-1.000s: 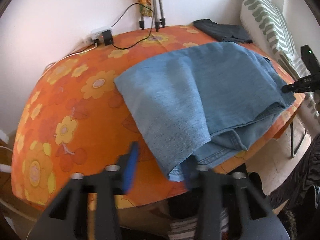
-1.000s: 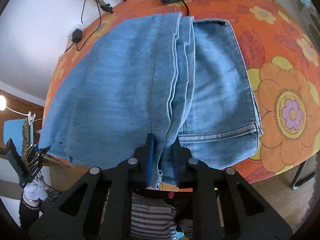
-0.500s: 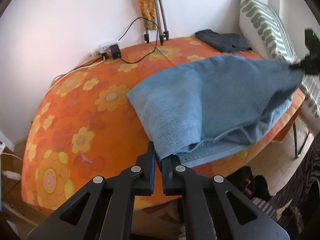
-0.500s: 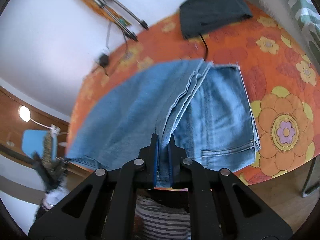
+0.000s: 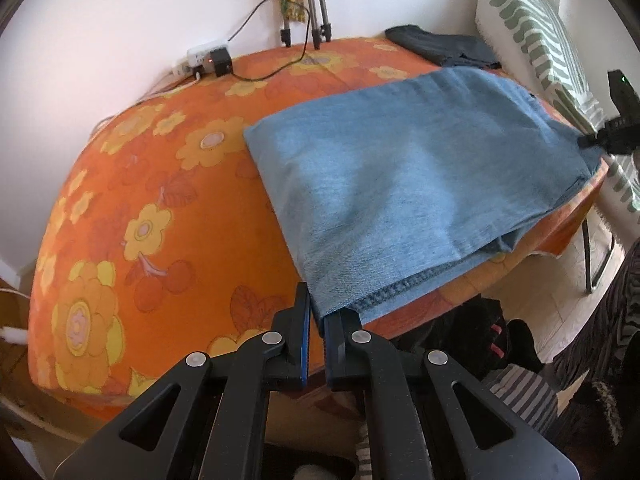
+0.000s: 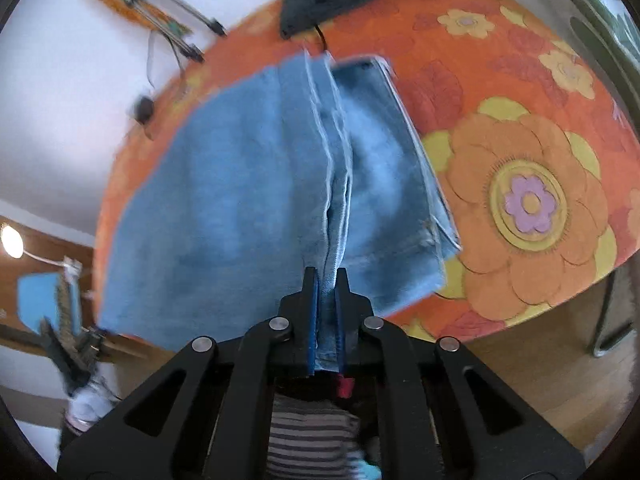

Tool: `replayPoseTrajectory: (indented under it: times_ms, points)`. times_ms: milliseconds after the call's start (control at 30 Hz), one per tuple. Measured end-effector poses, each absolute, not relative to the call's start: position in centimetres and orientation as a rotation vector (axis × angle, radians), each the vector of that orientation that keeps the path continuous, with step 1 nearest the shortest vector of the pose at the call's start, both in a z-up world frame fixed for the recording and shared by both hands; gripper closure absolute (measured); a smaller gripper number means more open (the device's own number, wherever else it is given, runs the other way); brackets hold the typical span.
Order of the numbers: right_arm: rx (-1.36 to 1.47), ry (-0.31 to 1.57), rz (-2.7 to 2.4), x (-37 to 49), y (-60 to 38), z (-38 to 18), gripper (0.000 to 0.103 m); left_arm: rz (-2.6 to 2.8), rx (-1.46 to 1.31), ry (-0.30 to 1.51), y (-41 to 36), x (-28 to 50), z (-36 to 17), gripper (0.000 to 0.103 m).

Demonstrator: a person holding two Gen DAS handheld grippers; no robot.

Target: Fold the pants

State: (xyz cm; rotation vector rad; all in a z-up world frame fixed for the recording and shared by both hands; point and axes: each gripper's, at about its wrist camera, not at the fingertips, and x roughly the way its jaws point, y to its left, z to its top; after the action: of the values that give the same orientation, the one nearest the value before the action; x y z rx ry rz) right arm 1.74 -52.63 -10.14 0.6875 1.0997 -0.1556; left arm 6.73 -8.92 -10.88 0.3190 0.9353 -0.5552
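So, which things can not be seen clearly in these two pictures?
- Right wrist view: jeans and tripod are motion-blurred.
- Left wrist view: the lower layers are covered by the top fold; the right gripper is cut by the edge.
- Both views: the person is hidden behind the grippers.

Worktop [image 5: 120,208] covered by an orange cloth printed with yellow flowers. White wall [image 5: 120,20] behind it, against which tripod legs [image 5: 316,8] are stood. A white power strip [image 5: 202,56] with a black plug and cable is laid at the far edge. A green-and-white striped cushion [image 5: 532,28] is propped at the right. Pale wooden floor [image 6: 540,368] is seen below; a lit lamp [image 6: 11,242] is seen at far left.
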Motion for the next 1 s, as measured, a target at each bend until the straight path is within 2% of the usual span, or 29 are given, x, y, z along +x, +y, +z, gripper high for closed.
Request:
replayPoseTrajectory:
  times_ms: [133, 233, 333, 500, 533, 600, 667, 700, 767, 1000]
  points:
    - [0.613, 1.037, -0.153, 2.3, -52.5, -6.6, 0.096, -0.572, 0.376, 0.951, -9.6, 6.5, -11.0, 0.099]
    - [0.542, 1.114, -0.196, 2.6, -52.3, -7.8, 0.095, -0.594, 0.392, 0.991, -9.8, 5.9, -11.8, 0.099]
    - [0.468, 1.254, -0.221, 2.9, -51.8, -10.6, 0.091, -0.62, 0.404, 1.024, -9.3, 4.8, -11.7, 0.099]
    - [0.49, 1.187, -0.241, 1.7, -53.7, -9.3, 0.088, -0.653, 0.376, 1.011, -8.1, 3.6, -9.1, 0.096]
    - [0.495, 1.152, -0.233, 1.7, -54.1, -8.5, 0.087, -0.658, 0.362, 0.994, -8.1, 3.5, -8.3, 0.096]
    - [0.491, 1.105, -0.222, 2.2, -54.4, -7.2, 0.075, -0.657, 0.347, 0.956, -8.4, 3.9, -7.1, 0.096]
    - [0.477, 1.064, -0.197, 3.4, -54.3, -6.4, 0.07, -0.666, 0.321, 0.928, -8.9, 4.5, -6.2, 0.096]
    - [0.458, 1.054, -0.193, 4.4, -54.4, -6.3, 0.064, -0.667, 0.314, 0.921, -9.2, 4.7, -6.1, 0.096]
    - [0.466, 1.045, -0.182, 6.3, -54.8, -6.7, 0.06, -0.686, 0.298, 0.902, -10.2, 5.2, -5.9, 0.096]
    - [0.534, 1.085, -0.191, 11.5, -56.5, -10.2, 0.059, -0.699, 0.307, 0.928, -12.7, 6.6, -7.5, 0.096]
